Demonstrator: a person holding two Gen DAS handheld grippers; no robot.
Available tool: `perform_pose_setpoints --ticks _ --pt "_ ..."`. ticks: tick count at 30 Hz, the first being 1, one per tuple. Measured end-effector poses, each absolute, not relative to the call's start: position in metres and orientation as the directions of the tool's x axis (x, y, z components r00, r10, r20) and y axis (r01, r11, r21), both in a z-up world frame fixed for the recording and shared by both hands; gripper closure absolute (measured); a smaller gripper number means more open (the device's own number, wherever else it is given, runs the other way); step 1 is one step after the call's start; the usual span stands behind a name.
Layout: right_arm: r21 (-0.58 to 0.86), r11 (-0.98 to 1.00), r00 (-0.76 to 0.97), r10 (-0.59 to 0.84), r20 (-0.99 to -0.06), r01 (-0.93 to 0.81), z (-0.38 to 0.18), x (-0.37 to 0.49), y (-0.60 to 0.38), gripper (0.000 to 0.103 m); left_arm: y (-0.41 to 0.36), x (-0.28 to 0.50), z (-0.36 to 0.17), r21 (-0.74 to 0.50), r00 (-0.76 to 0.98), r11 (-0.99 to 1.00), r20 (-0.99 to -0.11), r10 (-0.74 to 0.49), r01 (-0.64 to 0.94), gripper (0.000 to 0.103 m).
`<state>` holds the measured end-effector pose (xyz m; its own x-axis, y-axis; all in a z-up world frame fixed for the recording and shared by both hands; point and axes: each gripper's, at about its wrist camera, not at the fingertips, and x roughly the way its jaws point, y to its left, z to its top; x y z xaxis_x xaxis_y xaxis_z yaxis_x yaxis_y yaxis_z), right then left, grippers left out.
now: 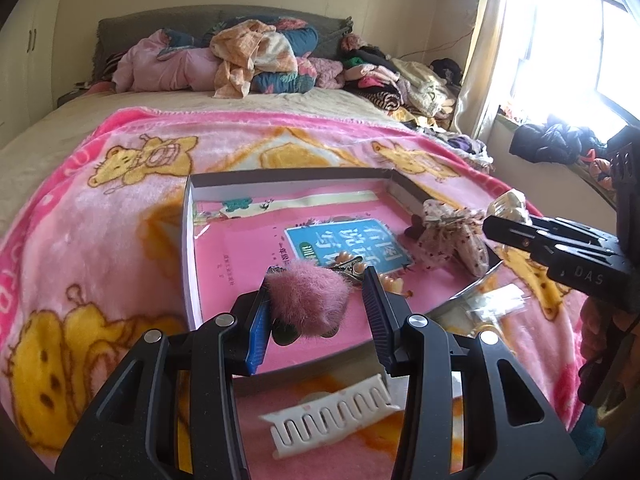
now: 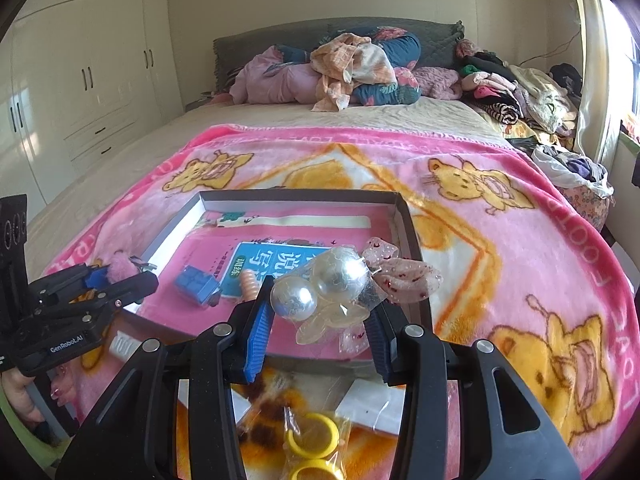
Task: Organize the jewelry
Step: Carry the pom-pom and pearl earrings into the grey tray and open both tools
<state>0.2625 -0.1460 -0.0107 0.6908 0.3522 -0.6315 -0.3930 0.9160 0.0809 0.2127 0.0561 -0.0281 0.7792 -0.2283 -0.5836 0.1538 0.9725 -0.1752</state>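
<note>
Transfer step in hand: we judge both grippers are carrying pieces to the shallow white-walled box [image 2: 404,216], which lies on the pink bear-print blanket [image 2: 500,240] and is floored with a pink printed sheet. Left gripper [image 1: 316,300]: jaws part open, the pink fuzzy pom-pom hair clip [image 1: 308,300] sitting between the pads over the box's 6 o'clock edge; contact shows at the left pad only, so we cannot tell whether it is gripped or merely resting. Right gripper [image 2: 320,320]: jaws closed down onto a clear packet of two silver ball ornaments [image 2: 320,284], held over the 5 o'clock corner of the box. Already in the box: a speckled fabric bow [image 2: 400,272] at 3 o'clock, a blue block [image 2: 196,284] and a peach beaded piece [image 2: 250,282] near centre. Outside, toward 6 o'clock: a white comb clip [image 1: 332,416] and a packet of yellow rings [image 2: 316,436]. Next move, in our judgement: lower each piece onto bare floor, apart from its neighbours, then release. Hidden or unclear: the pom-pom's metal clip is mostly covered by fuzz; the packet's lower edge is lost behind the pads; the window side is blown out.
</note>
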Motion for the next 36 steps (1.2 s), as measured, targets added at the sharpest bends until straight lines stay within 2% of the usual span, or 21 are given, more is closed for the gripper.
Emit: perform_pose_setpoints --ticks 25,32,36 --pt "0.077 0.903 0.606 0.345 -0.717 -0.423 -0.058 0.3 -0.118 0.062 0.058 0.23 -0.057 -0.16 0.73 0.98 -0.655 -0.195 0.117 0.069" --pt "0.098 0.903 0.602 0.357 -0.714 -0.418 -0.067 0.293 -0.116 0.061 0.057 0.229 -0.059 -0.153 0.729 0.98 -0.655 -0.198 0.128 0.069" --pt "0.1 0.901 0.622 0.369 -0.69 -0.423 -0.059 0.285 -0.118 0.056 0.056 0.229 -0.059 -0.153 0.729 0.98 -0.655 -0.2 0.131 0.069"
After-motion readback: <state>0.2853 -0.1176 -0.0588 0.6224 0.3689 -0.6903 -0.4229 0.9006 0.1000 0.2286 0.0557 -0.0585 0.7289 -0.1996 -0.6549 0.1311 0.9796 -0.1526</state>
